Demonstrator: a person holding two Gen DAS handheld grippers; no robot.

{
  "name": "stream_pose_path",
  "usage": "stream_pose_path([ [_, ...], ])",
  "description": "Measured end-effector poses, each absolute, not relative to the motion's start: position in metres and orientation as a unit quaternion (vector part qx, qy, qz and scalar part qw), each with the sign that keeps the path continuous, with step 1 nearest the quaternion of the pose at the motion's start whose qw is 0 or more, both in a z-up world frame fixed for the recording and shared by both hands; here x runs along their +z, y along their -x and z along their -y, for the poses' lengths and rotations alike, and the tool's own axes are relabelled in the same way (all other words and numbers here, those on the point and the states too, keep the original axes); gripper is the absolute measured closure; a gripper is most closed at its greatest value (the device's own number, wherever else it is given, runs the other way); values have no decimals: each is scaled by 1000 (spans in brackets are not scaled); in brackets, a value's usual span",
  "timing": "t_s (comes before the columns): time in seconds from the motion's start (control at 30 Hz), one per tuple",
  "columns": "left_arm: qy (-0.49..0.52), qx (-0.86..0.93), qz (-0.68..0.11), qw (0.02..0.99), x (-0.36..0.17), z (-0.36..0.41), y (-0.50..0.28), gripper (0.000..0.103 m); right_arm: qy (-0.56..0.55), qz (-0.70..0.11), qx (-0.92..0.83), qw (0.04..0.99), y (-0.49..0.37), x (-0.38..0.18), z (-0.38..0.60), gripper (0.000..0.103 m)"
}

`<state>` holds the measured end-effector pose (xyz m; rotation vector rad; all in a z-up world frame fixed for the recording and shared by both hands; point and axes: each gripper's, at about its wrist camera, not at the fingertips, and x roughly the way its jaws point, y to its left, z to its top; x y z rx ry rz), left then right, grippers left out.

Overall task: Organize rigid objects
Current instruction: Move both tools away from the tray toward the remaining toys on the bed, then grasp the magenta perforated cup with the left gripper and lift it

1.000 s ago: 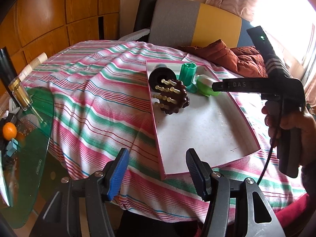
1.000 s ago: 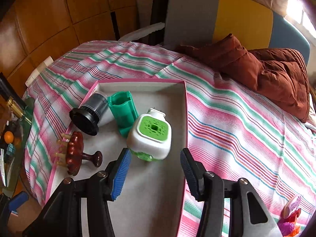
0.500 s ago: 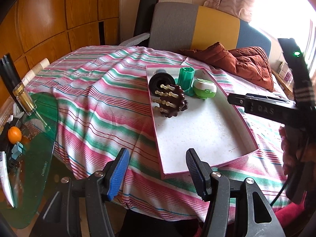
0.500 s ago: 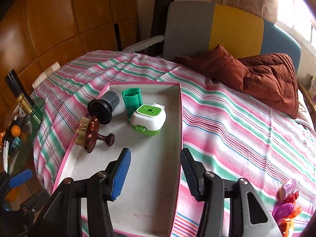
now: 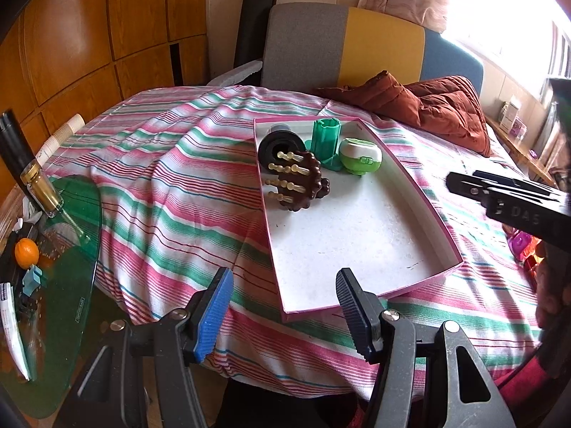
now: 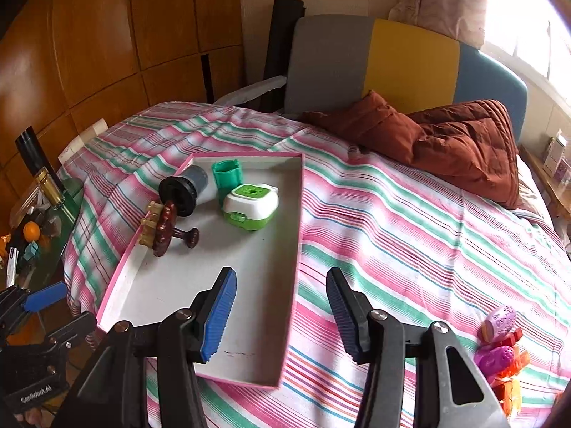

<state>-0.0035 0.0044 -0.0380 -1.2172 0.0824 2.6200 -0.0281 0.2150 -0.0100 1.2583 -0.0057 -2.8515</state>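
Left wrist view
Left gripper (image 5: 282,306): tilted down over the near edge of the bed, jaws parted with nothing between them (released).
Right gripper body (image 5: 514,207): reaches in from the right edge, a hand (image 5: 551,285) around its handle; its fingertips are out of sight here.
Tray (image 5: 421,192): pink-rimmed, long axis running away from the camera, lying on the striped bedcover (image 5: 160,185).
Brown massager (image 5: 296,185): on its side at the tray's left wall, prongs pointing left.
Black cap (image 5: 276,148), green holder (image 5: 326,137) (upright), green-and-white case (image 5: 360,155): clustered at the tray's far end.

Right wrist view
Right gripper (image 6: 282,308): angled down above the tray's near right wall (image 6: 298,249), jaws apart and empty.
Massager (image 6: 166,228): its handle points right, toward the tray's middle.
Pink toys (image 6: 499,339): on the bedcover at lower right, well apart from the tray.
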Motion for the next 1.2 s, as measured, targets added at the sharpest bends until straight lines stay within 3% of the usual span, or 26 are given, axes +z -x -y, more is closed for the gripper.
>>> stream_pose_path([
  [0.8, 412, 894, -67, 161, -33, -42, 1, 42, -385, 77, -898, -200, -42, 3, -413, 50],
  [1.2, 397, 891, -99, 198, -21, -86, 4, 42, -326, 252, -859, -305, -91, -6, -498, 50],
])
